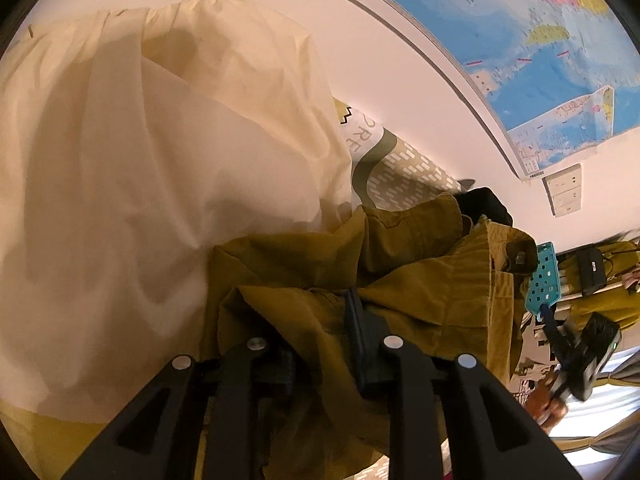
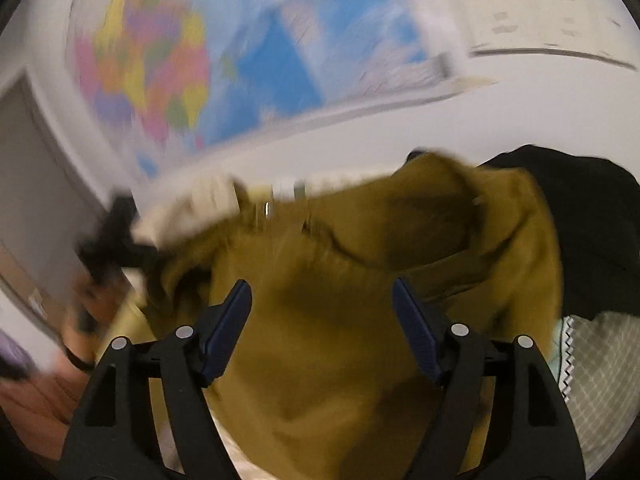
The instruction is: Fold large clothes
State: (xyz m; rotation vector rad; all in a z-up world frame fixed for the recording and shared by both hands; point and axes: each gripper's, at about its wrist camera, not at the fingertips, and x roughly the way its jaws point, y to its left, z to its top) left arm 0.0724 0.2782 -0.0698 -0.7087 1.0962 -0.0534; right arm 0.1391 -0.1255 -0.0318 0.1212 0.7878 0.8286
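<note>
An olive-mustard garment point(image 1: 420, 280) lies crumpled on the bed, next to a big cream cloth point(image 1: 160, 160). My left gripper point(image 1: 320, 328) is shut on a bunched fold of the garment; cloth covers one pad, and the other blue pad point(image 1: 360, 332) shows against the fabric. In the right wrist view the same garment point(image 2: 340, 340) fills the middle, blurred. My right gripper point(image 2: 322, 312) hovers over it, open, with nothing pinched between its blue pads. The left gripper point(image 2: 116, 240) appears there as a dark blur at the left, with a hand behind it.
A black garment point(image 2: 580, 220) lies beyond the olive one. A patterned bedcover point(image 1: 400, 176) shows beneath the clothes. A world map point(image 1: 540, 40) and wall sockets point(image 1: 564, 194) are on the white wall. A teal perforated object point(image 1: 544, 280) stands at the far right.
</note>
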